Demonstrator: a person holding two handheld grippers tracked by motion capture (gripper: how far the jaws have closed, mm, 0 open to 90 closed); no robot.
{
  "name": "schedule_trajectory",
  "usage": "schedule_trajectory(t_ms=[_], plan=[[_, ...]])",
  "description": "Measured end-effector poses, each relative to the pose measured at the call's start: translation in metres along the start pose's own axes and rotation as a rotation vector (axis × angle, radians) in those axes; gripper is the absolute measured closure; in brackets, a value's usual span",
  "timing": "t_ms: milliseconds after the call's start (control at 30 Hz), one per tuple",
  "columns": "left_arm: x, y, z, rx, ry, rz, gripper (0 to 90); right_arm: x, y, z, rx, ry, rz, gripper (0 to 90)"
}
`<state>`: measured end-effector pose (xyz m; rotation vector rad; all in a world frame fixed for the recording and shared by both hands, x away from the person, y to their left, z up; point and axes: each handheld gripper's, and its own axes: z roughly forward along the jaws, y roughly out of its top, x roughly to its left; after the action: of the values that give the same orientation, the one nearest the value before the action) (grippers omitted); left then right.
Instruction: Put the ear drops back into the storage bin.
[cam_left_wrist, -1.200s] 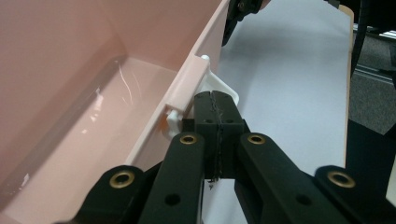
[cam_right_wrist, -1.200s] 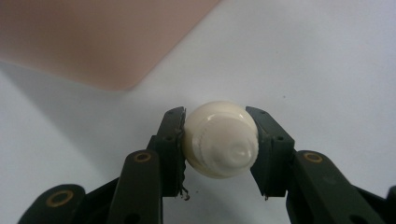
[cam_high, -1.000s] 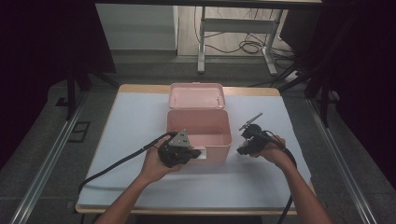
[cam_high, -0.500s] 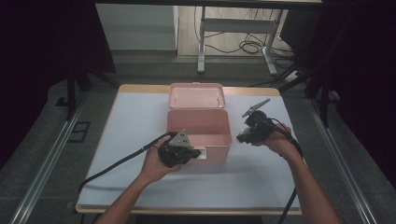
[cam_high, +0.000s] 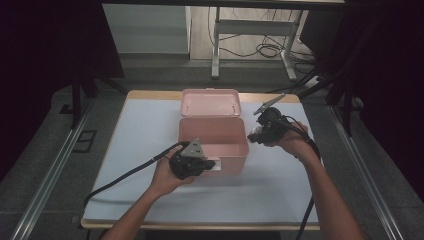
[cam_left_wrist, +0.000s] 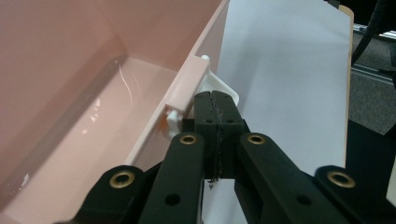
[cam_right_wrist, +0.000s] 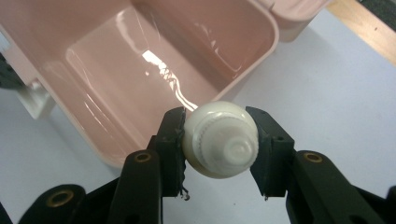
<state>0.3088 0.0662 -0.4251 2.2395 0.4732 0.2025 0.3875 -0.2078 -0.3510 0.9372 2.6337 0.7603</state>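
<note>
An open pink box stands mid-table, its lid folded back behind it. My left gripper is at the box's front wall. In the left gripper view its jaws are shut pad to pad, tips against the white latch below the rim. I cannot tell whether the latch is pinched. My right gripper hovers beside the box's right rim. It is shut on a white round object with a ribbed screw cap, held over the table just outside the pink box's corner.
A pale blue mat covers the wooden table. Black cables trail from both grippers toward the near edge. Metal rails run along the floor on both sides, and a desk frame stands beyond the table.
My right hand has risen and moved farther up the table beside the box's right rim, carrying the white capped object. The left hand and the box have not moved.
</note>
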Motion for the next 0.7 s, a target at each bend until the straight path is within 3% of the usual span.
schedule_trajectory(t_ms=[700], plan=[[0.0,0.0,0.0,-0.006,-0.005,-0.012,90.0,0.005,0.025,-0.02,-0.038,-0.016,-0.027,60.1]])
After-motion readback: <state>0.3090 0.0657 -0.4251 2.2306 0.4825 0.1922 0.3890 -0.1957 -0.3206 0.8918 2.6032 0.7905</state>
